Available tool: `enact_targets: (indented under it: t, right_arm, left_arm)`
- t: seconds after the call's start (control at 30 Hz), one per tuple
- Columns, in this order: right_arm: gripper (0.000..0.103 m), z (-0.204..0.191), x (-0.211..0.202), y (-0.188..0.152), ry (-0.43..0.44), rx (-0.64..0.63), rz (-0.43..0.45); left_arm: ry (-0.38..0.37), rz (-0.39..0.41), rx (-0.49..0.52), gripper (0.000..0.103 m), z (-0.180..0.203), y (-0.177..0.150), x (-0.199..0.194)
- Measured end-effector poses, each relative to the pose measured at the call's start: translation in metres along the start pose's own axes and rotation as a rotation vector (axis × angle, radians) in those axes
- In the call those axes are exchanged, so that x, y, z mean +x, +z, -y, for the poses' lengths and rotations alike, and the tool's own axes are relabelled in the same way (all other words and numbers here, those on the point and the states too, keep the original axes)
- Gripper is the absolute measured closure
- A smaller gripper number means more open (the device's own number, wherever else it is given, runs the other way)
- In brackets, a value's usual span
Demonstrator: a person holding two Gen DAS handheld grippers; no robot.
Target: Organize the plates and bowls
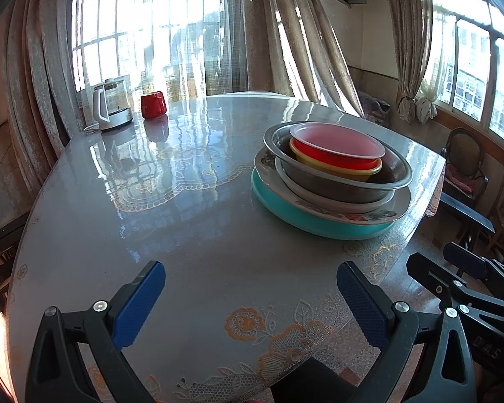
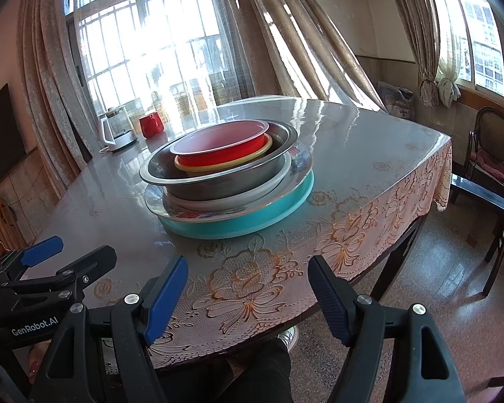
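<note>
One stack of dishes stands on the table. From the bottom: a teal plate [image 1: 319, 223] [image 2: 252, 218], a flowered plate [image 1: 369, 213] [image 2: 218, 213], a white bowl [image 1: 336, 201] [image 2: 235, 198], a steel bowl [image 1: 336, 184] [image 2: 218, 181], a yellow bowl [image 1: 336, 168] [image 2: 225, 166] and a red bowl [image 1: 336, 144] [image 2: 221, 147] on top. My left gripper [image 1: 250, 299] is open and empty, near the table's front edge, short of the stack. My right gripper [image 2: 248, 294] is open and empty over the front edge; it also shows in the left wrist view [image 1: 453, 268].
A glass kettle [image 1: 112, 104] [image 2: 117, 129] and a red mug [image 1: 153, 104] [image 2: 151, 124] stand at the table's far left. The table [image 1: 184, 201] has a lace cloth under glossy plastic. Chairs [image 2: 490, 154] and a dark bench [image 2: 494, 208] stand to the right.
</note>
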State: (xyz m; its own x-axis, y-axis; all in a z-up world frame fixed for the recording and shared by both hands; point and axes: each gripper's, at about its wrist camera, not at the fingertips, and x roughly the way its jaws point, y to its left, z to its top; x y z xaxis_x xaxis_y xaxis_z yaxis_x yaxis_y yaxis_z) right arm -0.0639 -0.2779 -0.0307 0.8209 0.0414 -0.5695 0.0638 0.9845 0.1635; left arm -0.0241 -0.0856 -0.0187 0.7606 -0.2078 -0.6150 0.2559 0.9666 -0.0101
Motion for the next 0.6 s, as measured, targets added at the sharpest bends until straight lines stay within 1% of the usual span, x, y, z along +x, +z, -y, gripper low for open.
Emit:
enact_targets:
  t: [0.23, 0.37, 0.6]
  right_arm:
    - [0.028, 0.0011, 0.0003, -0.0002, -0.001, 0.001, 0.0]
    - [0.028, 0.001, 0.0003, -0.0003, -0.002, 0.0, -0.001]
    - [0.028, 0.0021, 0.0006, -0.0005, -0.002, 0.001, -0.004]
  left_arm:
    - [0.045, 0.003, 0.0, 0.0, -0.0019, 0.0004, 0.0001]
    - [0.043, 0.0, -0.014, 0.0, -0.0057, -0.0003, 0.0009]
    - [0.041, 0.006, -0.006, 0.0, -0.0037, -0.0004, 0.0002]
